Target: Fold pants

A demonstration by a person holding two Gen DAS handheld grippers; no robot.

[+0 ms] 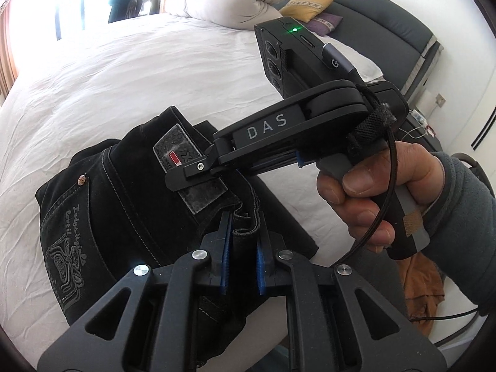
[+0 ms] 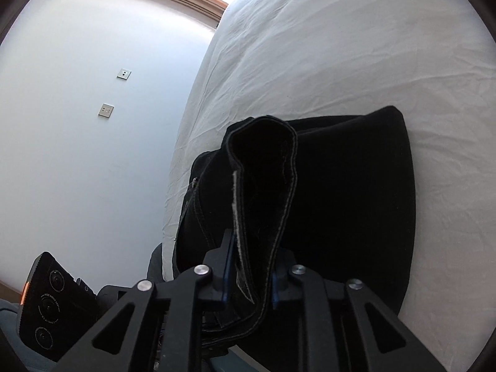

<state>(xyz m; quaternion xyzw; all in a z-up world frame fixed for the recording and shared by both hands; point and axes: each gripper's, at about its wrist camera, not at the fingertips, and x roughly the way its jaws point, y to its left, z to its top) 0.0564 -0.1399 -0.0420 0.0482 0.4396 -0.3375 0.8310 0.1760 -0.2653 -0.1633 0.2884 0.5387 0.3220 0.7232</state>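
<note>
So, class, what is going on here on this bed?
A person is folding black pants on a white bed, using a handheld gripper in each hand. The left gripper is shut on a hemmed edge of the cloth. The right gripper is clamped on the waistband by the leather patch. The pants lie bunched, only partly folded.

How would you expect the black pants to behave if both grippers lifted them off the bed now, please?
The black pants would probably sag between the left gripper and right gripper, since the clamped edges already curl. Thick stitched seams suggest heavy denim. The bed sheet may drag and wrinkle.
</note>
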